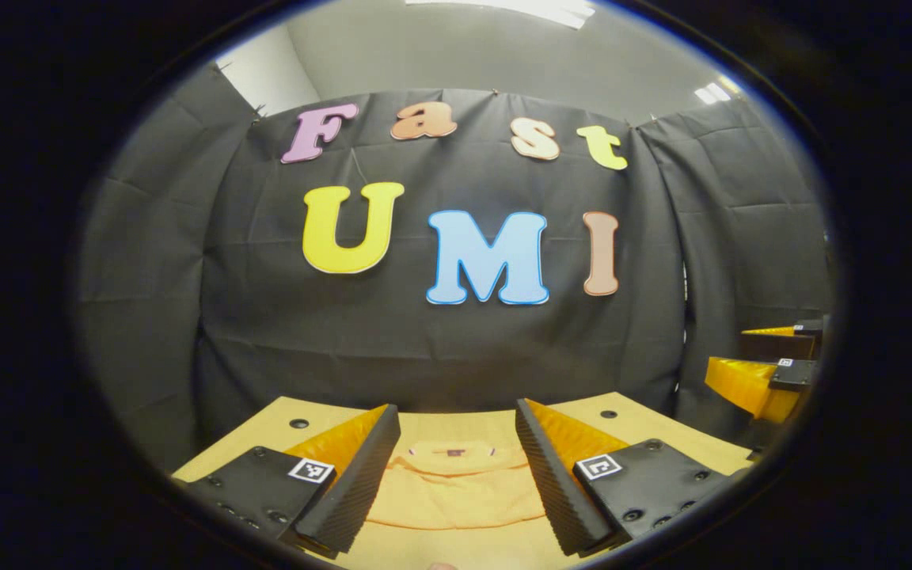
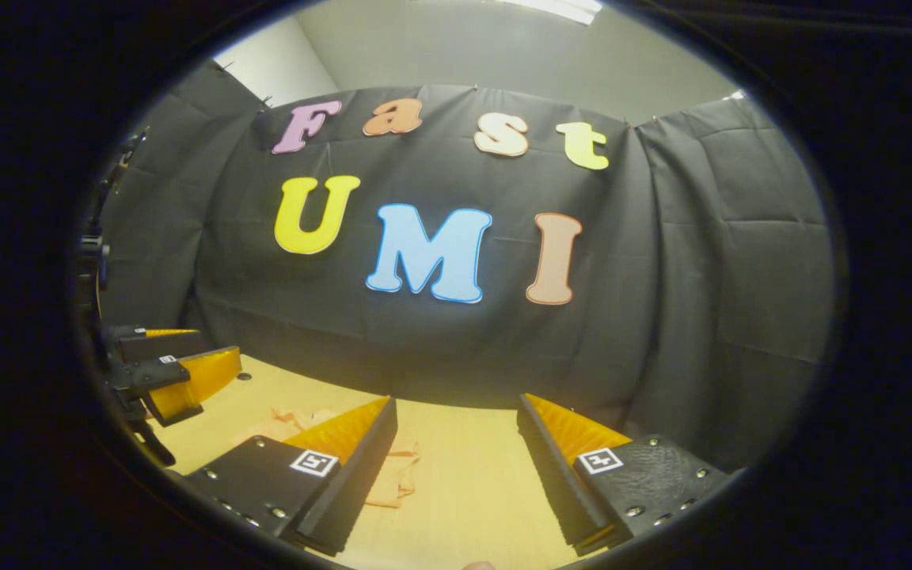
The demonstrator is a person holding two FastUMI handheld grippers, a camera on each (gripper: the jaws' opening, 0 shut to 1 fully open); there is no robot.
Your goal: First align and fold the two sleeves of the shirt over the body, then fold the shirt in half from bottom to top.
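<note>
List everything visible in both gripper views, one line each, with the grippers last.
shirt: one, orange, lying on the table below the left gripper, collar toward the booth wall; in the right gripper view its edge lies at the left.
table: one, light wood colour, with dark round holes near its far edge.
booth wall: black cloth, behind the table.
ceiling light: one, white, at the top.
left gripper: one, jaws apart above the shirt, holding nothing.
right gripper: one, jaws apart above bare table, holding nothing.

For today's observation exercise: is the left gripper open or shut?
Open. In the left gripper view, the left gripper has its fingers spread, with the shirt visible between them, ungripped.
</note>
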